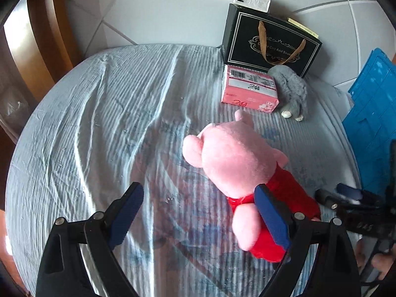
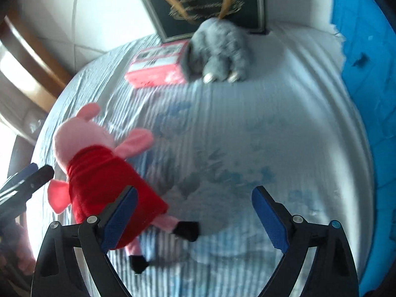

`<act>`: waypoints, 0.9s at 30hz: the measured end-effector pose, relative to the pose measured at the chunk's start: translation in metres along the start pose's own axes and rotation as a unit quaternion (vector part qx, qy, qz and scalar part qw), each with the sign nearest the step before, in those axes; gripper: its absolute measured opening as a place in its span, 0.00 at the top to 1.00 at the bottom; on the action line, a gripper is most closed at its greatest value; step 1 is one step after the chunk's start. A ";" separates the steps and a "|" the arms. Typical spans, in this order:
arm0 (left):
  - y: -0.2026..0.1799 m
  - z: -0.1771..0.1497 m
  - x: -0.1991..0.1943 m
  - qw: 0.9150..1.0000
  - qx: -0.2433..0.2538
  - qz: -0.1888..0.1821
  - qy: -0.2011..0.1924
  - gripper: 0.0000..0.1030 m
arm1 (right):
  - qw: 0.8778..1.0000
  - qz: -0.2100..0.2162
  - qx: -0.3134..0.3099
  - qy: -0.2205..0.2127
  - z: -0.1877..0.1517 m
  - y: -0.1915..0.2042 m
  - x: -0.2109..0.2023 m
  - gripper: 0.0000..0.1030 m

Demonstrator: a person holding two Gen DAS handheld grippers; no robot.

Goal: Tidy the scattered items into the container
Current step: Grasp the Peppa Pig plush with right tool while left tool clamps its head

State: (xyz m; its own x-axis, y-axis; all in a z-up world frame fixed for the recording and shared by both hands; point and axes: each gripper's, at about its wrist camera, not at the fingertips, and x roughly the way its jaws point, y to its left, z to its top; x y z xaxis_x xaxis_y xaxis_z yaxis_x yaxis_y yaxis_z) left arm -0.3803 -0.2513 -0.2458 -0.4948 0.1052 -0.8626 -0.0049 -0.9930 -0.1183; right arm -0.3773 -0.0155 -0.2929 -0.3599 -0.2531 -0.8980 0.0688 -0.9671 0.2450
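Flanking the pig mid-bed, left gripper and right gripper gape empty, likely for a two-handed lift.

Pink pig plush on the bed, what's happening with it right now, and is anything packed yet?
A person holds both grippers open above the bed. The pink pig plush lies on the sheet between them, ungripped: the left gripper and the right gripper each have one finger beside its red dress. The grey plush and pink tissue pack lie by the black gift bag. The blue crate stands at the edge; its inside isn't visible.
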 end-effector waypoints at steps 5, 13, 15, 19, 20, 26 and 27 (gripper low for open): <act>-0.010 -0.005 0.005 1.000 0.017 0.003 0.013 0.11 | 0.995 0.081 -0.045 0.034 -0.022 0.041 0.007 0.08; 0.031 -0.022 -0.001 0.999 0.022 0.039 0.019 0.11 | 0.996 0.074 -0.028 0.042 -0.037 0.040 0.000 0.08; 0.045 -0.019 -0.012 0.999 0.021 0.046 0.002 0.11 | 0.996 0.077 -0.029 0.046 -0.043 0.049 -0.001 0.08; 0.066 -0.003 -0.012 0.997 0.046 0.059 -0.016 0.11 | 0.996 0.076 -0.029 0.037 -0.059 0.072 -0.008 0.05; 0.068 0.000 -0.007 0.997 0.060 0.053 -0.014 0.11 | 0.996 0.075 -0.025 0.032 -0.063 0.078 -0.010 0.03; 0.060 0.002 0.021 0.973 0.226 -0.049 0.021 0.11 | 0.996 0.037 0.073 -0.021 -0.083 0.099 -0.015 0.01; 0.059 -0.002 0.026 0.964 0.256 -0.062 0.027 0.11 | 0.995 0.026 0.091 -0.029 -0.086 0.101 -0.014 0.01</act>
State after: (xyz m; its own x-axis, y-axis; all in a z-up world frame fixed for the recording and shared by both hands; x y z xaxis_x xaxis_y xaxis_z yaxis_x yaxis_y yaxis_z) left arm -0.3921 -0.3066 -0.2761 -0.4176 0.2132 -0.8833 -0.4967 -0.8675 0.0254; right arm -0.2857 -0.1115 -0.2874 -0.4133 -0.2959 -0.8612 -0.0792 -0.9305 0.3577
